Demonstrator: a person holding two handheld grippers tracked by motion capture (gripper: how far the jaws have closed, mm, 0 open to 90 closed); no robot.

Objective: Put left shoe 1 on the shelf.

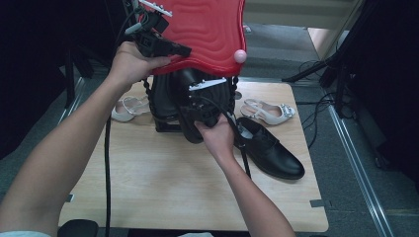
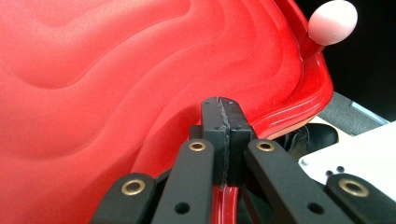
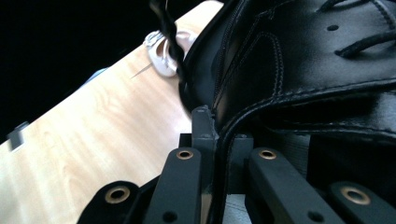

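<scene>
- Currently your left gripper (image 1: 184, 50) is pinched tight on the rim of the red lid (image 1: 207, 29), holding it tipped up above the black container (image 1: 170, 98) at the far side of the table (image 1: 163, 187).
- Your right gripper (image 3: 216, 121) is clamped on the collar edge of a black leather shoe (image 3: 299, 60), which hangs at the container's mouth under the lid.
- Handling, as a judgement: the shoe looks moderately heavy with a stiff sole and a pliable collar; an edge grip may let it swing or slip. The heel counter would give firmer purchase.
- The lid looks rigid, smooth plastic, likely slick at the rim; its pink knob (image 1: 240, 56) is the alternative hold.
- Nearby: the matching black shoe (image 1: 272, 148) lies just right of your right hand, a pale sandal (image 1: 269, 112) beyond it, another pale sandal (image 1: 129, 107) left of the container.
- A twisted black cord (image 3: 170, 32) hangs beside the shoe and could snag.
</scene>
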